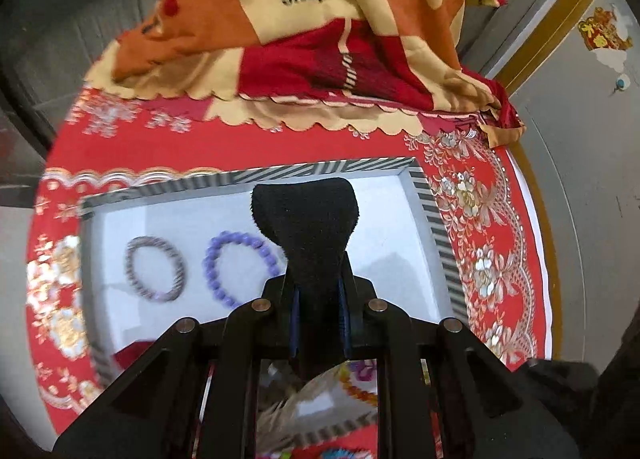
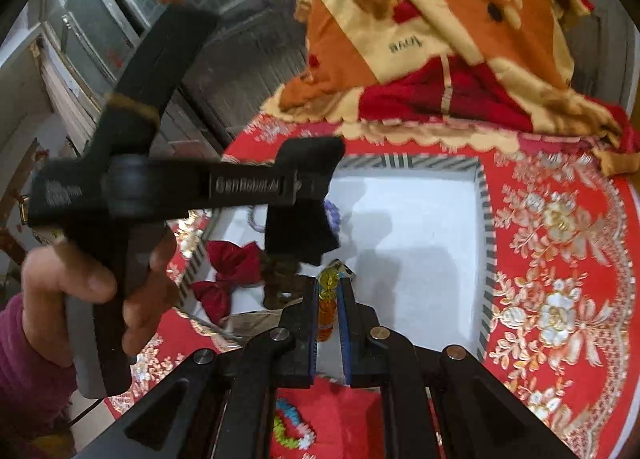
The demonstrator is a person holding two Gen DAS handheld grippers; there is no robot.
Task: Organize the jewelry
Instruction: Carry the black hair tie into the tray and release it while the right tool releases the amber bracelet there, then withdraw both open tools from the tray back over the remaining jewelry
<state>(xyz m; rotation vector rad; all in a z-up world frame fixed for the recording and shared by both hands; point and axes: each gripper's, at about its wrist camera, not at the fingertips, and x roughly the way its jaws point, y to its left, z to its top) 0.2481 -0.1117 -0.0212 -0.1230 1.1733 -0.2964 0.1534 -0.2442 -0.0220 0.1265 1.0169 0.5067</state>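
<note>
Carrying an amber bead bracelet (image 2: 327,299) clamped in the right gripper (image 2: 328,291) fingers, low centre, over the white tray (image 2: 420,219). Left gripper (image 1: 306,219) fingers clamp black cloth (image 1: 308,215). Next: lower, release beside the purple bracelet (image 1: 236,263).

Left wrist view: close, steeply downward along the fingers onto the tray (image 1: 436,215). Right wrist view: similar, from the right. Both share tray and blanket (image 2: 440,39).
</note>
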